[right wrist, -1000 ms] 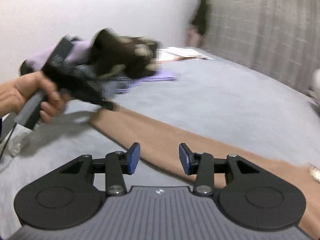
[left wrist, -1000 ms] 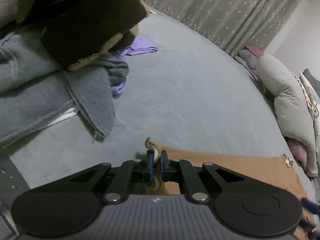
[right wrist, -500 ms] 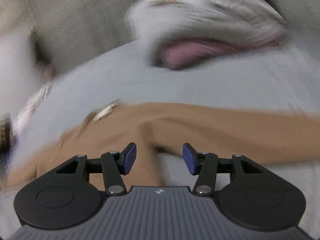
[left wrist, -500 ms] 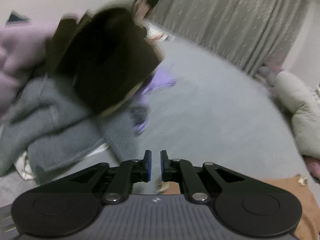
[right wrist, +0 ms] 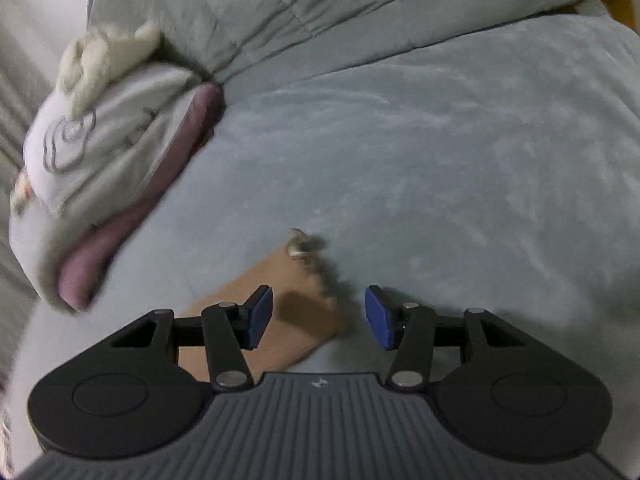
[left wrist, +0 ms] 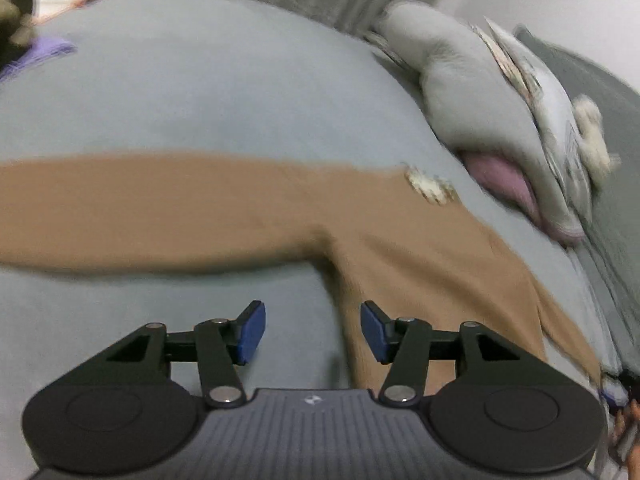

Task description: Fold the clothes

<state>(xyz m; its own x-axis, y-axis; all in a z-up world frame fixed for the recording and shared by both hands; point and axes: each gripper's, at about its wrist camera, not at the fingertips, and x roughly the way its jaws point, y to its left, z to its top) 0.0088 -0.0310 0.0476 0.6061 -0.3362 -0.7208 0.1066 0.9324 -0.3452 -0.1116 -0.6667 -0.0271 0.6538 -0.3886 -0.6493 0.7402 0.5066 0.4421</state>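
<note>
One brown top [left wrist: 168, 208] lies across the middle of the gray bed [left wrist: 200, 92]. The left gripper [left wrist: 312, 332] and the right gripper [right wrist: 319, 316] are both wide open, holding nothing.

No readable words or numbers anywhere; each gripper body bears only a small white emblem, without letters.
</note>
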